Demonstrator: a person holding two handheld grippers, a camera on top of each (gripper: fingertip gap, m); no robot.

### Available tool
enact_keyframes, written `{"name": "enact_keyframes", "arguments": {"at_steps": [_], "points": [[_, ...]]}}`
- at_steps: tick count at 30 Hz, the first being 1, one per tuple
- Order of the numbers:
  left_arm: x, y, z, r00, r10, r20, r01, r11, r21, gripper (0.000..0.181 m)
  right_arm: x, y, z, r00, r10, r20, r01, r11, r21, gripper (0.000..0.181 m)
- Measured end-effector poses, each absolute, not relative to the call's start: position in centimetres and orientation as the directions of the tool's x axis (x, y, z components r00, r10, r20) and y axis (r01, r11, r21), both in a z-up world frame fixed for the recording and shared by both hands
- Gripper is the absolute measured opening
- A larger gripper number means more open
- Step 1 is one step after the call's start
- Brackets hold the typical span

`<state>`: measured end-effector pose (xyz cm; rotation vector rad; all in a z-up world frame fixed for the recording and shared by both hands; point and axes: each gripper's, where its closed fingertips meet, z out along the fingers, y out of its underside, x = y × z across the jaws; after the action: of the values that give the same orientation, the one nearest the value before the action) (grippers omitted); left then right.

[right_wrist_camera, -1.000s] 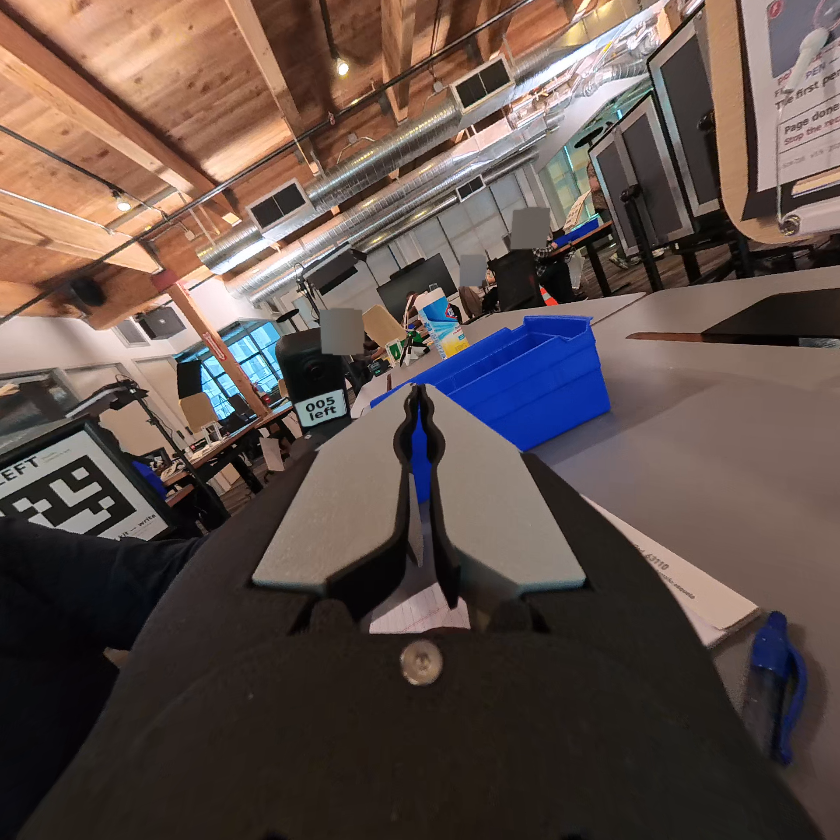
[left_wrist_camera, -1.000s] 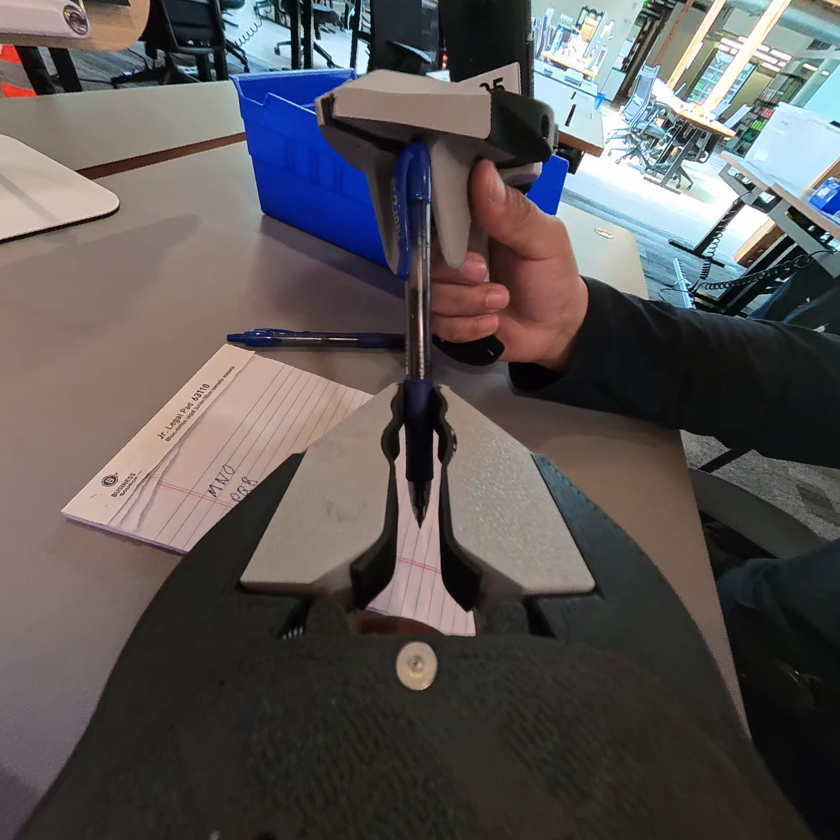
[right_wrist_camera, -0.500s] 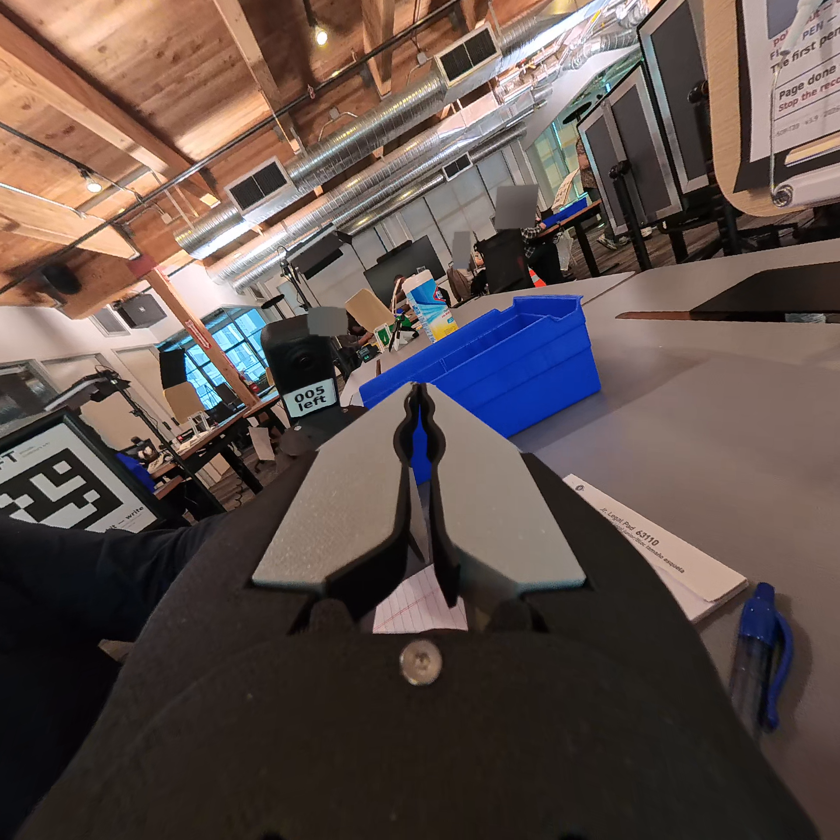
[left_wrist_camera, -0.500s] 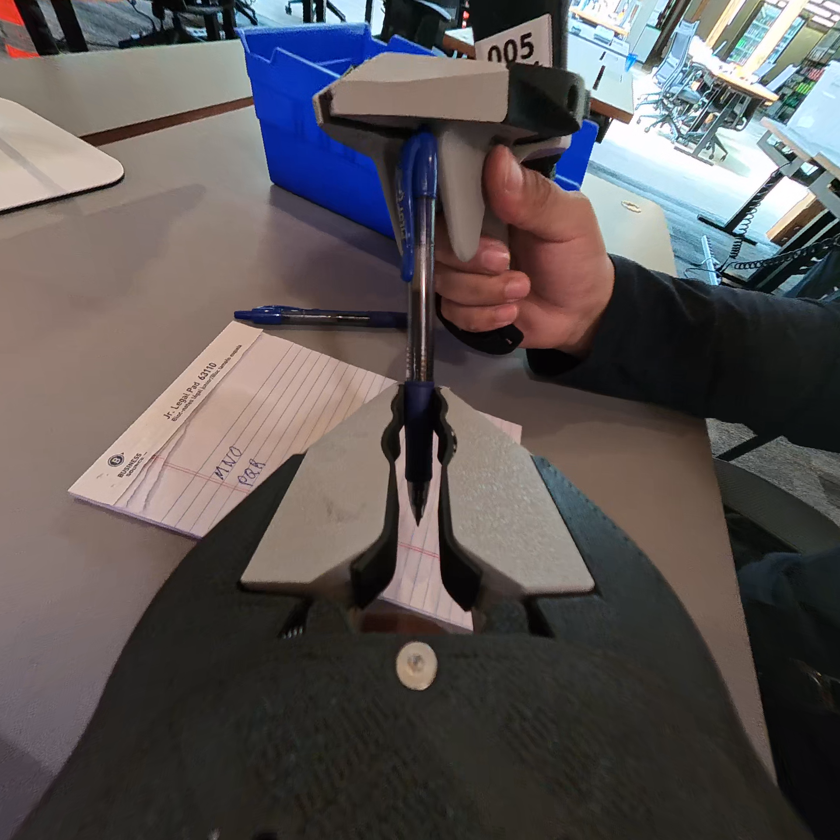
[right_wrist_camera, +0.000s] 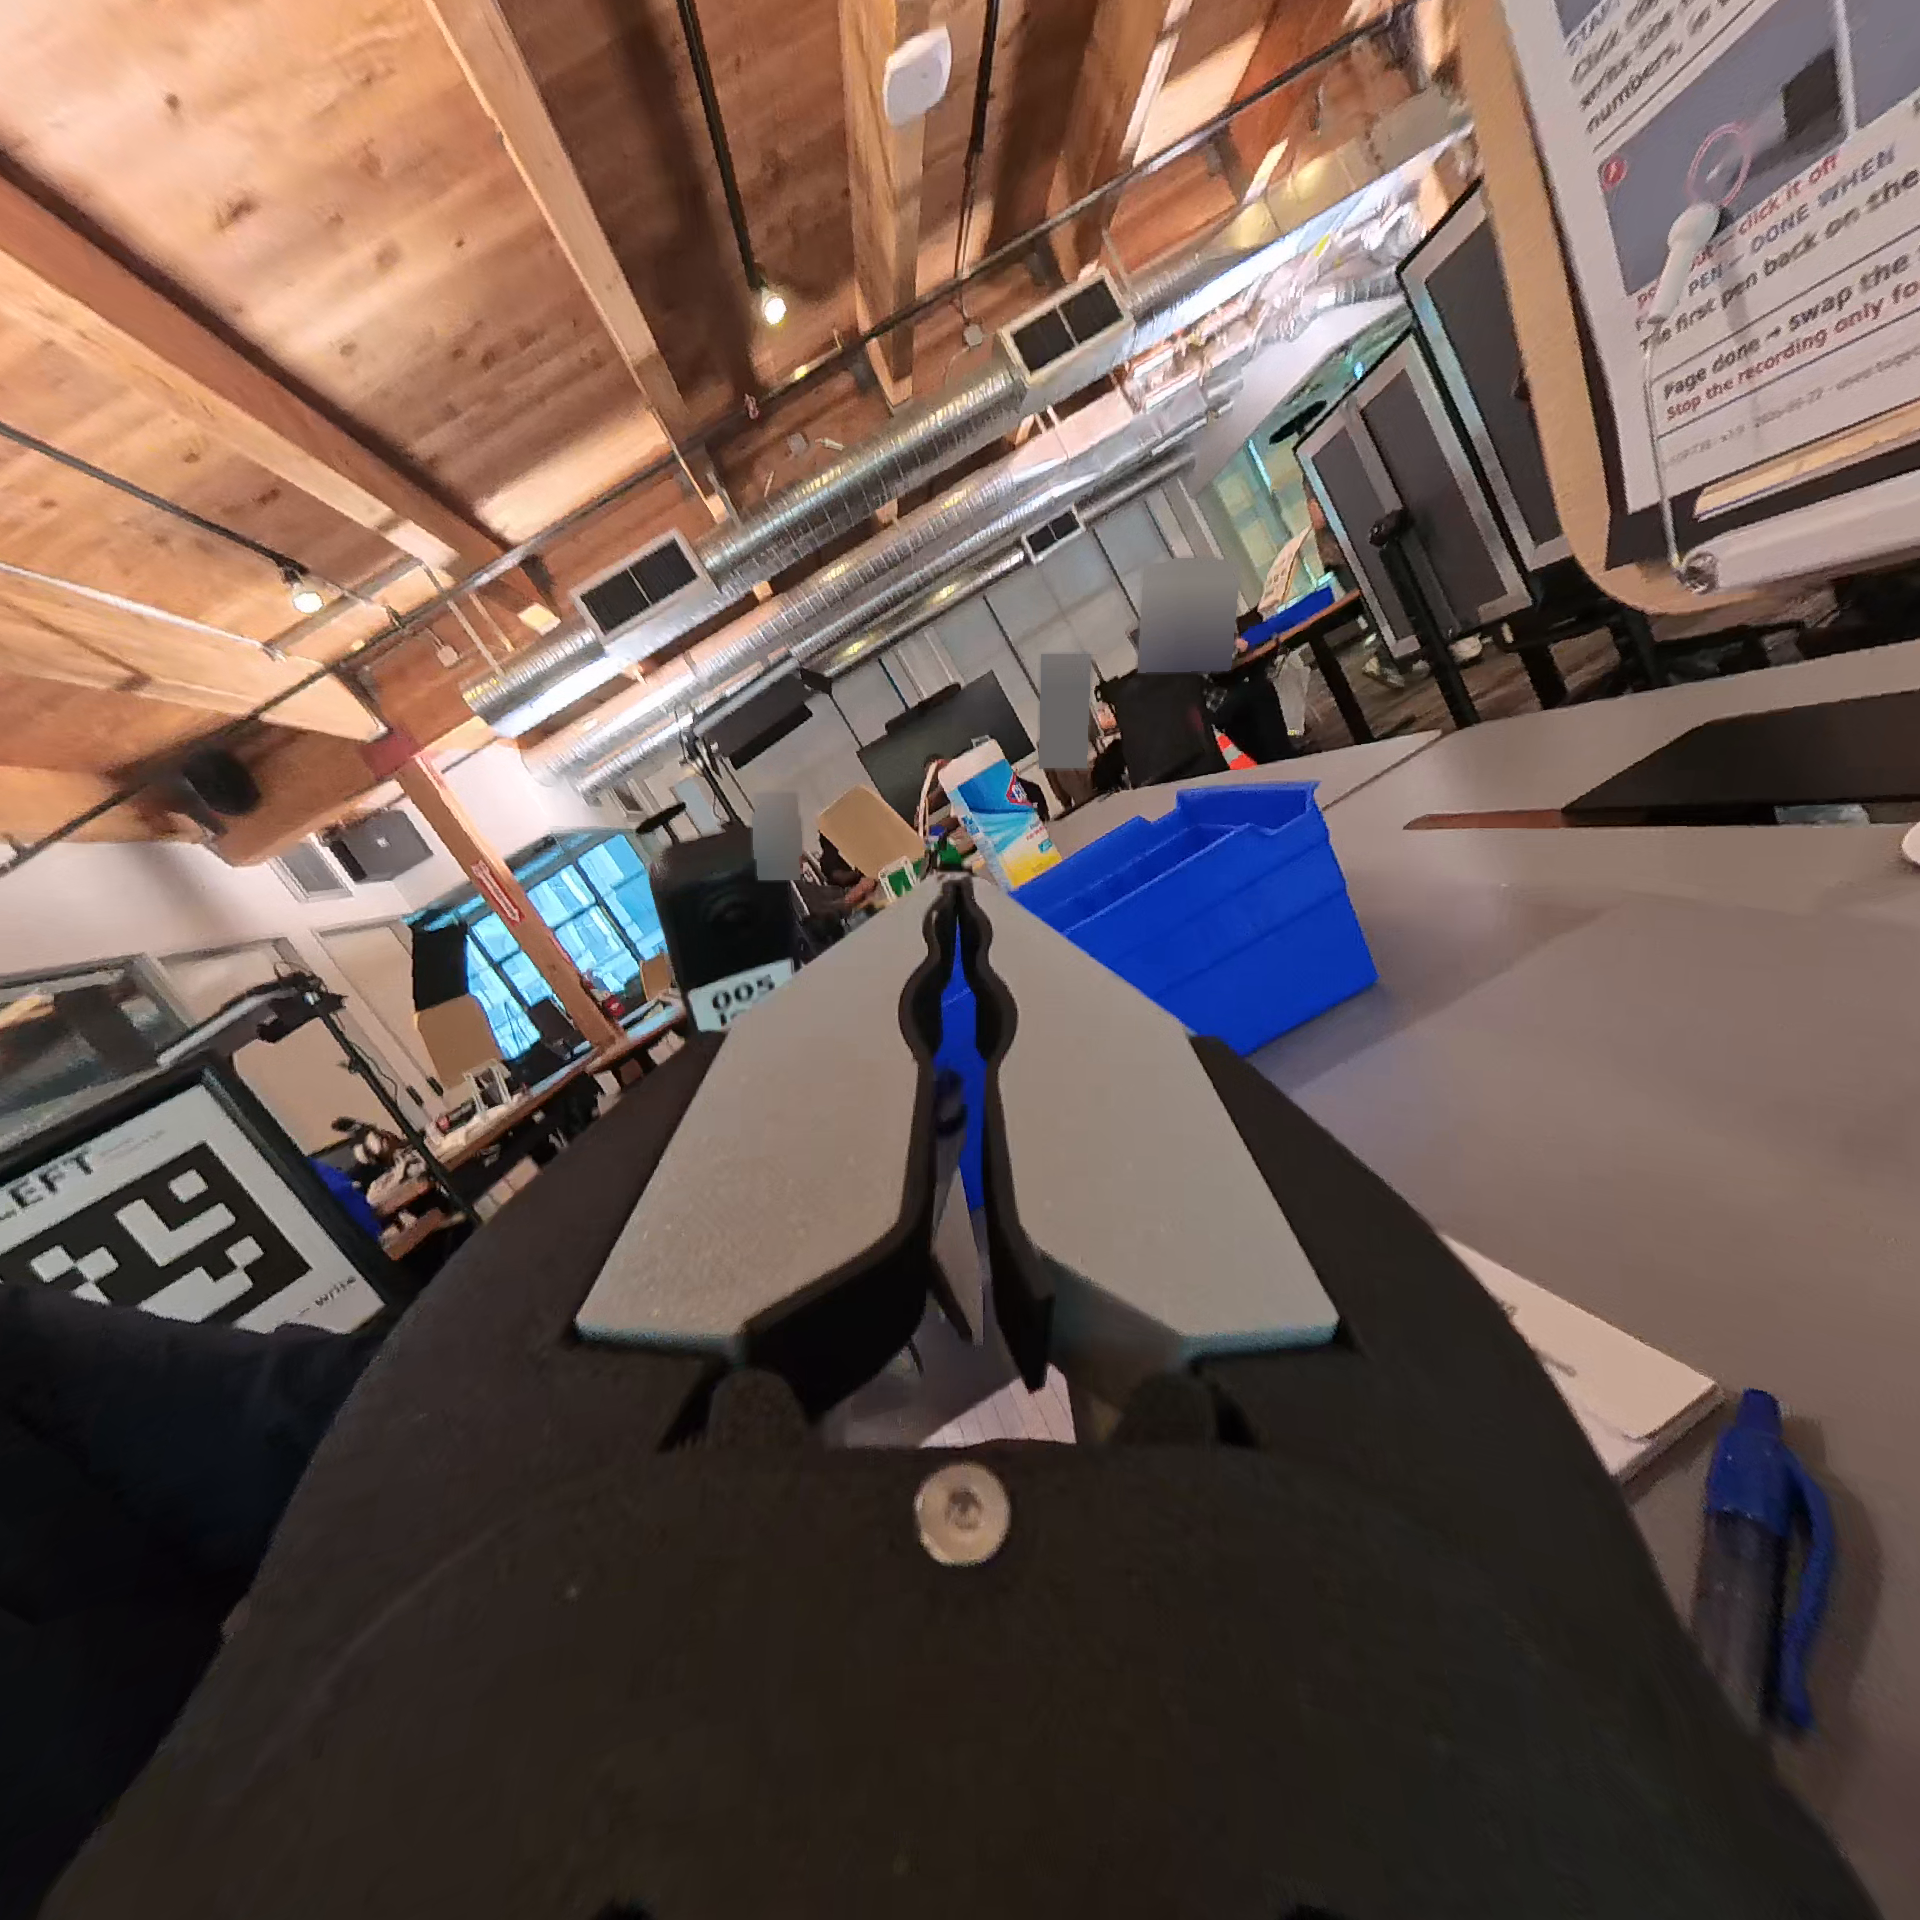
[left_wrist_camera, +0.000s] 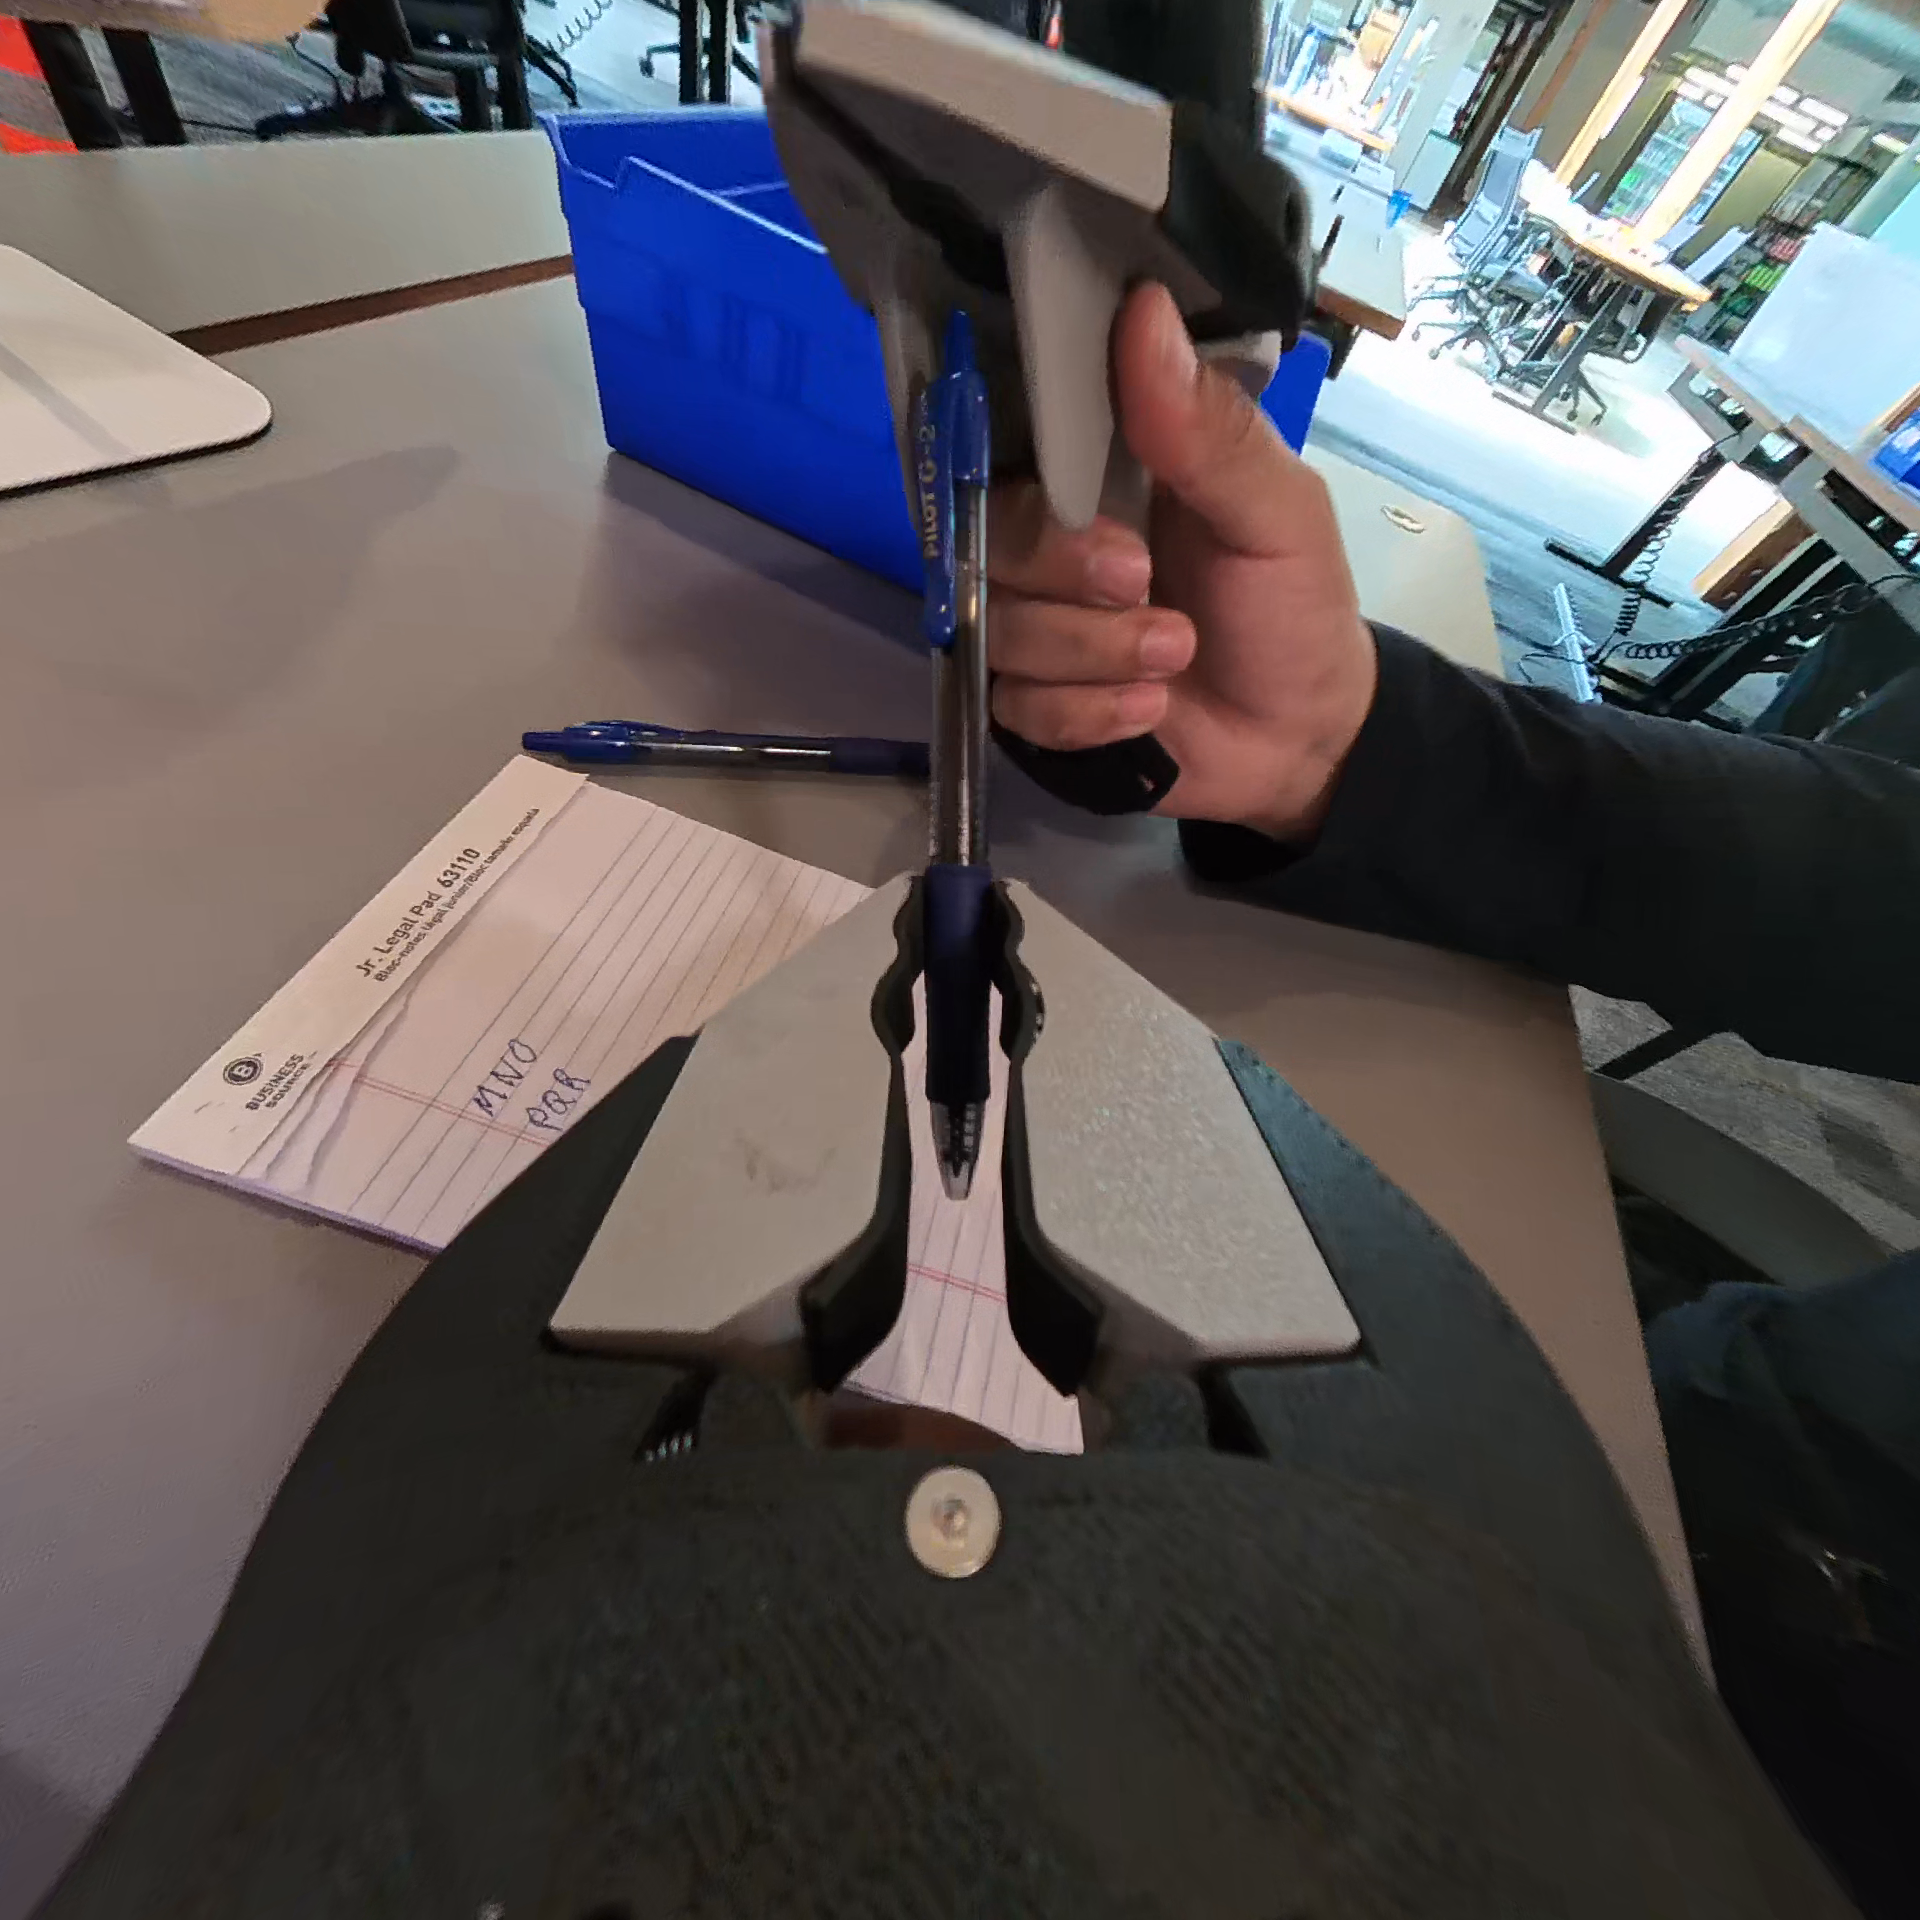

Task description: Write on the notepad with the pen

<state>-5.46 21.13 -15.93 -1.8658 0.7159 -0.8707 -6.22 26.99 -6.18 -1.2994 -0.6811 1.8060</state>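
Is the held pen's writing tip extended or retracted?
Extended: the pen shows its pointed tip between the left tongs, above the notepad.

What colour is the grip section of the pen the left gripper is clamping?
Dark blue, on a clear barrel; the pen shows best in the left wrist view.

The left gripper [left_wrist_camera: 956,940] hides the notepad's [left_wrist_camera: 582,997] near corner; the right gripper [left_wrist_camera: 982,343] above it is motion-blurred, its top cropped.
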Motion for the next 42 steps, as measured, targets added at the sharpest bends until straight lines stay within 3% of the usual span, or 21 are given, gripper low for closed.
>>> {"name": "enact_keyframes", "arguments": {"at_steps": [8,12,15,18,20,22,26,29,32,36,39,42], "points": [[-6.7,22.2,-15.2,0.626,-0.726,0.287,-0.046,-0.401,-0.915,0.009,-5.8,28.2,-6.5,-0.037,0.871,-0.490,-0.267,-0.481,-0.835,0.001],[-8.7,23.4,-14.5,0.676,-0.658,0.333,0.052,-0.408,-0.912,0.009,-6.0,29.4,-7.6,0.148,0.886,-0.439,-0.223,-0.402,-0.888,0.022],[-8.4,23.2,-14.2,0.655,-0.671,0.347,0.065,-0.407,-0.911,0.009,-7.3,28.0,-8.1,0.089,0.893,-0.440,-0.158,-0.424,-0.892,0.024],[-7.2,22.7,-15.1,0.644,-0.700,0.309,-0.010,-0.411,-0.911,0.009,-9.0,26.3,-9.4,0.009,0.873,-0.488,-0.076,-0.486,-0.871,0.026],[-6.8,22.6,-16.2,0.657,-0.701,0.278,-0.070,-0.424,-0.903,0.009,-9.6,25.7,-10.0,-0.003,0.872,-0.490,-0.038,-0.490,-0.871,0.009],[-6.8,22.9,-17.0,0.676,-0.688,0.263,-0.097,-0.437,-0.894,0.010,-9.7,25.5,-10.3,0.016,0.881,-0.472,-0.001,-0.472,-0.881,0.006],[-8.3,23.4,-20.1,0.754,-0.636,0.162,-0.239,-0.495,-0.836,0.013,-8.0,27.1,-9.3,0.178,0.906,-0.384,0.047,-0.397,-0.917,0.005],[-9.2,23.3,-22.4,0.778,-0.627,0.047,-0.377,-0.526,-0.763,0.006,-5.3,29.5,-9.7,0.386,0.906,-0.172,0.250,-0.282,-0.926,0.004],[-9.4,23.3,-22.7,0.777,-0.629,-0.021,-0.429,-0.504,-0.749,0.000,-3.3,31.1,-10.7,0.470,0.883,-0.013,0.485,-0.270,-0.832,0.004],[-9.8,23.1,-22.7,0.776,-0.627,-0.071,-0.468,-0.496,-0.731,0.000,-1.1,32.8,-13.5,0.498,0.855,0.145,0.751,-0.341,-0.566,0.004],[-10.0,23.1,-22.7,0.774,-0.628,-0.080,-0.477,-0.494,-0.727,0.000,0.0,33.4,-17.8,0.490,0.856,0.166,0.846,-0.421,-0.327,0.005],[-10.3,23.2,-22.7,0.782,-0.619,-0.076,-0.469,-0.503,-0.726,0.000,0.9,34.8,-21.3,0.504,0.840,0.200,0.861,-0.468,-0.201,0.005]]}}
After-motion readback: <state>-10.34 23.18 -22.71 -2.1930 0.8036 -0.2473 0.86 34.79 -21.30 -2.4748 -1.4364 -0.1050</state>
